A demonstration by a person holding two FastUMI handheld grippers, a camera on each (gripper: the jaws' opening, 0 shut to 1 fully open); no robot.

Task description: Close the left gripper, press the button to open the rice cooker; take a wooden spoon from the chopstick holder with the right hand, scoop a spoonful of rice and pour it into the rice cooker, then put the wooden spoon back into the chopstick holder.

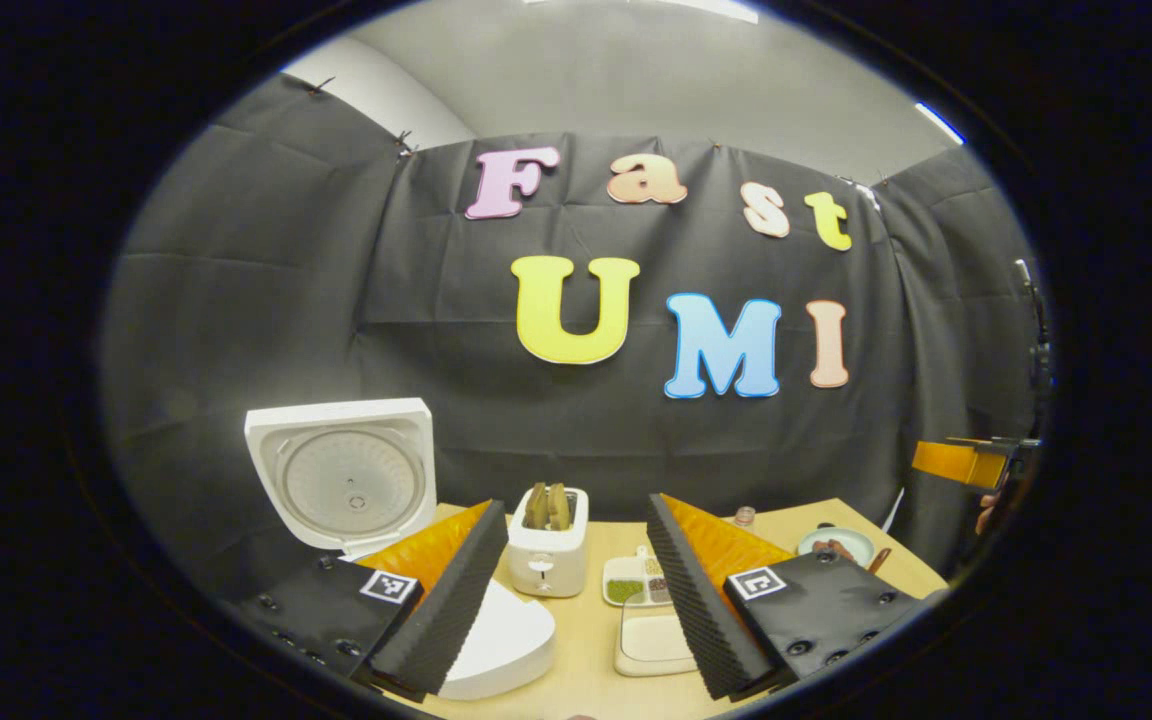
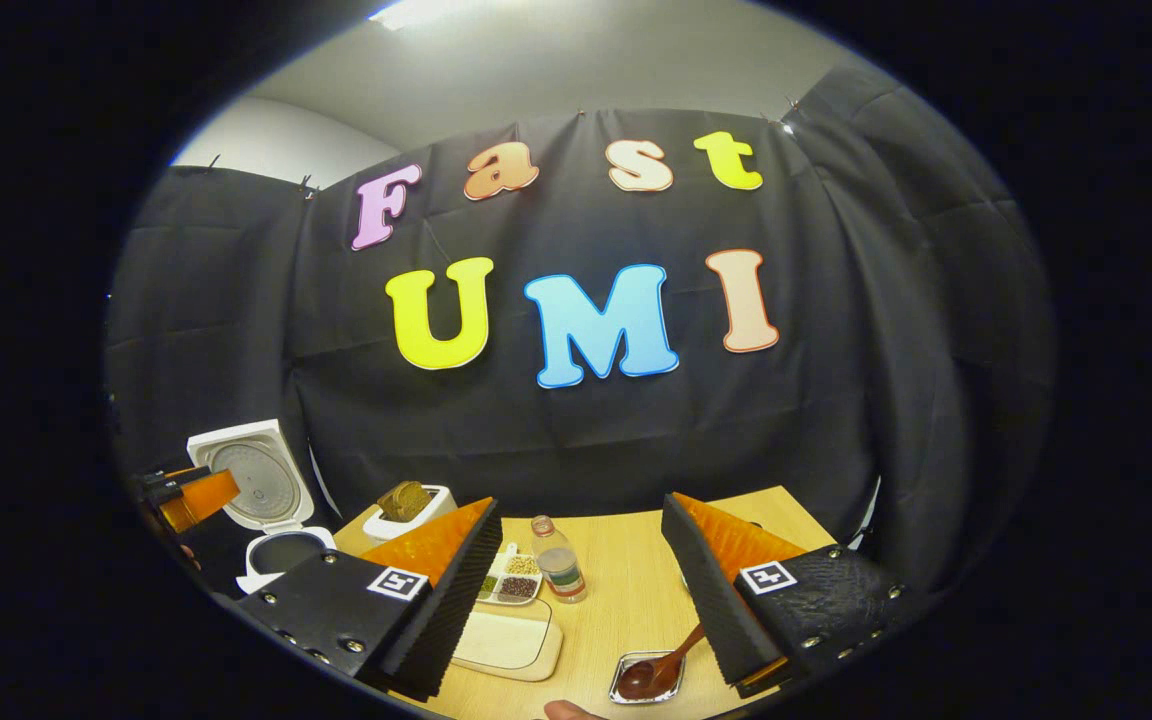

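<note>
The rice cooker [image 1: 356, 500] is seen with its lid [image 1: 341, 470] raised upright, so the button press is judged done. Its dark pot opening [image 2: 283, 552] is seen in the right gripper view, low at the far left.

The right gripper [image 2: 576, 590] is held above the table [image 2: 626, 600] with its 2 fingers spread wide and nothing between them. A wooden spoon [image 2: 661, 665] is seen low in that view, just inside the right-hand finger, its bowl resting in a small metal tray [image 2: 644, 680] and its handle running up and to the right until it is hidden behind that finger. The long axis is therefore tilted across the gap, not along it, and a drop down and slightly right is judged to be what a grasp on the handle calls for. Whether the tray serves as the chopstick holder cannot be told.

The left gripper [image 1: 576, 590] is likewise wide open and empty, and is held in front of a toaster [image 1: 548, 555] with the cooker to its left. The right gripper is clearly the nearer to the spoon.

A small bottle [image 2: 558, 560] and a divided dish of grains [image 2: 508, 578] are shown plainly by the right gripper view (the scoop is judged likely to come from that dish). A plate [image 1: 836, 545] at the table's far right is shown by the left gripper view, with the other gripper [image 1: 976, 462] beyond it.
</note>
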